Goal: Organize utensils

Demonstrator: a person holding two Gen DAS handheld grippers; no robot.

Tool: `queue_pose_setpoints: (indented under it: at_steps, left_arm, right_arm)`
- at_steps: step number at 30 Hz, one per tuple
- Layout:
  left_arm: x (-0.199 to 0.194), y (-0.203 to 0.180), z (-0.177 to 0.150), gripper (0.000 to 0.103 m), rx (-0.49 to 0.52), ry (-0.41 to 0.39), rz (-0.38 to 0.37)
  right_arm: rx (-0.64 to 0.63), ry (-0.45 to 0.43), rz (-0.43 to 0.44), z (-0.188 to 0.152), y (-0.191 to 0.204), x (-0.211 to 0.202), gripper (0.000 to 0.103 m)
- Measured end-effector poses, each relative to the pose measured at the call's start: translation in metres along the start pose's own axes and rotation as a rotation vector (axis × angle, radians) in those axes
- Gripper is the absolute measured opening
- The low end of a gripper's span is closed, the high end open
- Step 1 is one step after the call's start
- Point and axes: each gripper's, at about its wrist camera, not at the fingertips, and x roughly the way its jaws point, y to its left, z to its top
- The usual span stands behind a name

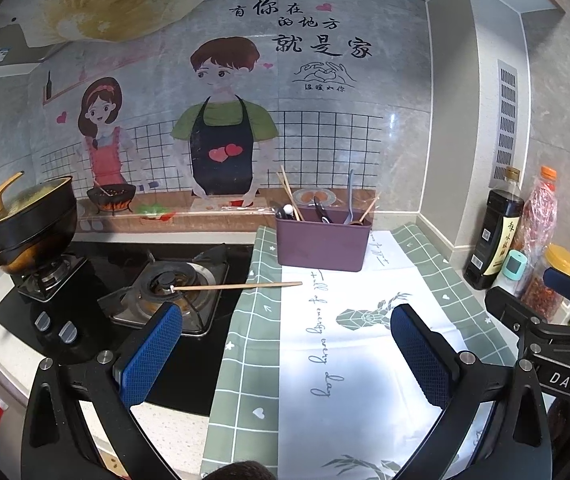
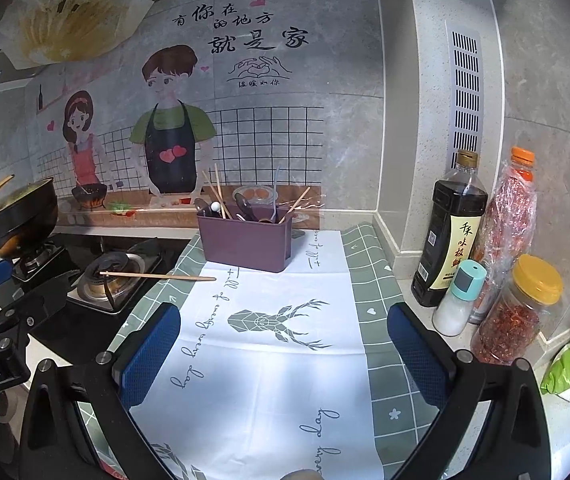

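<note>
The tabletop (image 2: pixel 381 280) carries my green-checked cloth with a white deer panel (image 2: pixel 277 320); at its far end stands the purple rectangular plastic utensil bin (image 2: pixel 245 246), already holding chopsticks and spoons; one thin wooden chopstick (image 2: pixel 157 276) is left, lying from the cloth's edge across onto the steel gas burner (image 2: pixel 113 276); my left hand-held gripper (image 1: pixel 285 354) and right hand-held gripper (image 2: pixel 283 354) both gape wide, holding nothing.

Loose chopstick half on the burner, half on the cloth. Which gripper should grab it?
Left, probably. The chopstick lies just ahead of the open left gripper, near its left finger. The right gripper, also open, sits over the cloth with the chopstick off toward its left.
</note>
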Motion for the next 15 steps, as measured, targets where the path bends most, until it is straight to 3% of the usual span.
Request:
queue_pose_setpoints:
  at_steps: [15]
  left_arm:
    - [0.011,0.007,-0.004,0.103,0.003,0.019,-0.014]
  right_arm:
    - [-0.004,-0.001,0.001,0.002,0.0,-0.002,0.103]
